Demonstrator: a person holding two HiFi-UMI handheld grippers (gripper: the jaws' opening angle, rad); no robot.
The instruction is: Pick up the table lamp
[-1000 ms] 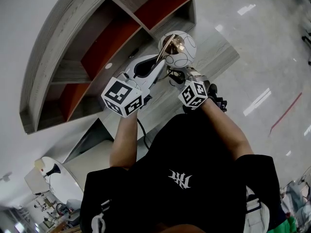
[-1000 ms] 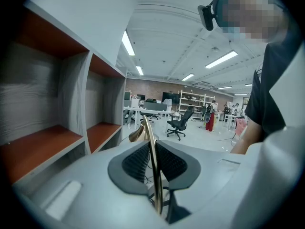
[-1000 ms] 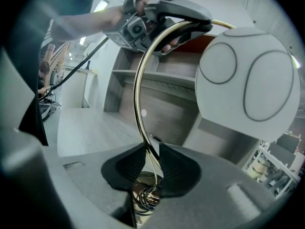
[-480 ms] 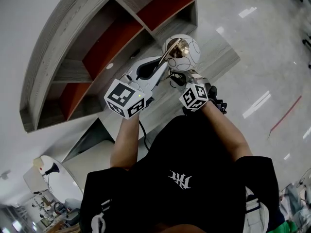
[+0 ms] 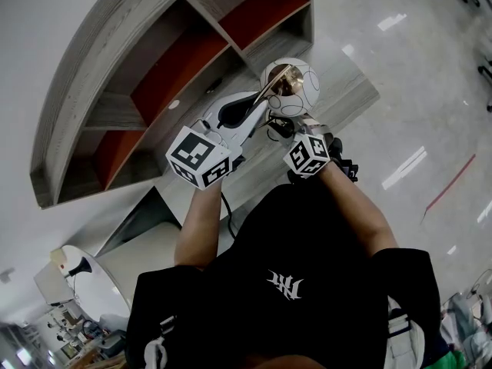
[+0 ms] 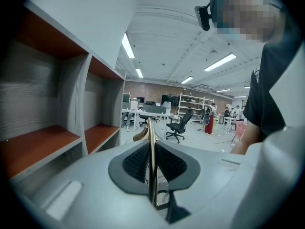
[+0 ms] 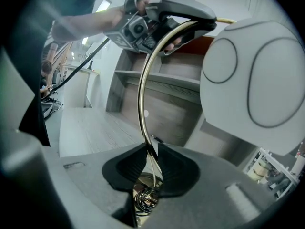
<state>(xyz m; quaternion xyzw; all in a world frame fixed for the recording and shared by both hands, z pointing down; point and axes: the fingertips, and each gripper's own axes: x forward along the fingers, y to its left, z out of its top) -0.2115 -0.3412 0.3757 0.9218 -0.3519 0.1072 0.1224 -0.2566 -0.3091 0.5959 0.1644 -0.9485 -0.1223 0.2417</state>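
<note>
The table lamp has a white globe shade (image 5: 292, 89) with thin ring lines and a curved gold arm (image 5: 267, 97). Both grippers hold it above the grey tabletop. My left gripper (image 5: 256, 108) is shut on the upper part of the gold arm (image 6: 151, 161), which runs upright between its dark pads (image 6: 136, 163). My right gripper (image 5: 294, 127) has just been closing its jaws, and the lower stem (image 7: 143, 94) is pinched between its pads (image 7: 174, 168), just above the shiny base (image 7: 147, 198). In the right gripper view the shade (image 7: 257, 80) fills the upper right and the left gripper (image 7: 178, 11) grips the arm's top.
A grey shelf unit (image 5: 92, 106) with red-brown compartments (image 5: 181, 60) stands behind the lamp at the left. The grey wood tabletop (image 5: 342, 83) lies under the lamp, with glossy floor (image 5: 415, 68) to its right. Desks and office chairs (image 6: 178, 125) stand far off.
Only the head view has shifted a little. Both grippers and the lamp keep the same places and the same grips.
</note>
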